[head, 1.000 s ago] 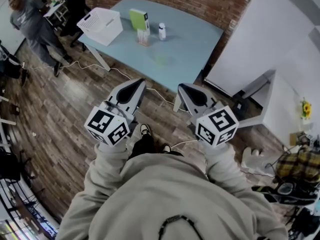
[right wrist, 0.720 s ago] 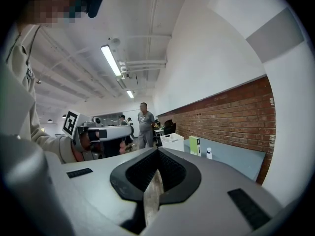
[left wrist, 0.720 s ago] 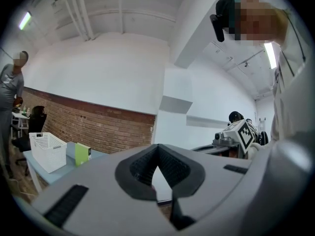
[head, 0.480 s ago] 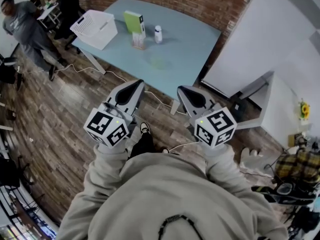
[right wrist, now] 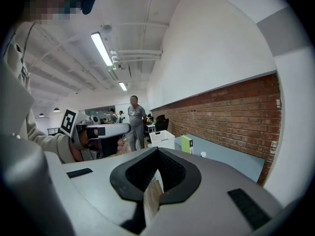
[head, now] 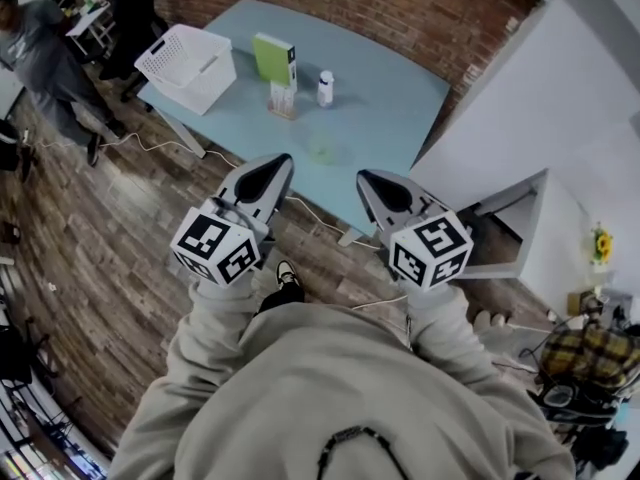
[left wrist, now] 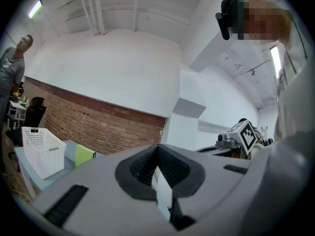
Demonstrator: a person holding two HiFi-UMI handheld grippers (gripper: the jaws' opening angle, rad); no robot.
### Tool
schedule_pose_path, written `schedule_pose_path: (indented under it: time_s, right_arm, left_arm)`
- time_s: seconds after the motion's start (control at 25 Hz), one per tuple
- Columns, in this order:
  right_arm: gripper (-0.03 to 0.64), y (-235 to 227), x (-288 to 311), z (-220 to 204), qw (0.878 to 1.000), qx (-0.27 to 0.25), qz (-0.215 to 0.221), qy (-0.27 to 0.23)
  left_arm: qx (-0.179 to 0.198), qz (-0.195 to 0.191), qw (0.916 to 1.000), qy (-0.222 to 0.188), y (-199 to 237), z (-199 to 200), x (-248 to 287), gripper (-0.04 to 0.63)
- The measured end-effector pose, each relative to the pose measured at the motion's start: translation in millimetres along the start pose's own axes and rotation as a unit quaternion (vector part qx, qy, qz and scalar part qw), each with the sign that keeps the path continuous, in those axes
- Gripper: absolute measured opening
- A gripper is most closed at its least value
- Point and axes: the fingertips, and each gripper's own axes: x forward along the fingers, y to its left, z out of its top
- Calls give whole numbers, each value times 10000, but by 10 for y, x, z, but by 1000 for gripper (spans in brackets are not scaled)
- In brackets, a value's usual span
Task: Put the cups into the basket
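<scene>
A pale beige-grey sweatshirt (head: 340,388) fills the lower half of the head view, its loose sleeves (head: 215,313) creased toward the cuffs, and a dark cord (head: 352,436) loops at the neckline by the bottom edge. Dark trousers (head: 285,295) and a dark shoe (head: 288,270) with a white rim show at the centre. The left gripper (head: 272,161) and right gripper (head: 368,176) are smooth light-grey wedge shells lined with black ribbed pads (left wrist: 140,167), each carrying a white cube (head: 222,248) printed with black square markers
</scene>
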Motion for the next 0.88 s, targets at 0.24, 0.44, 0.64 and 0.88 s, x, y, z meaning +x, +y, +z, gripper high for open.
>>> schedule_pose_path:
  time_s: [0.24,0.44,0.64,0.88]
  right_arm:
    - [11,-24,587,113,9997,-52,92,235]
    - [11,-45,1076,136,9992,-82,52,382]
    - [11,-88,1439,51,9983,137,5,558]
    - [11,-262,1639,-48,9971,299,-109,686]
  left_arm:
    - [-193,-54,9998,-67,539,130,103,-3]
    - [-219,-173,9996,27,973,136,132,-4]
    - [-184,-301,9991,227,1343,102,127,-3]
    - [-333,-462,9980,280,1543,41,289,-3]
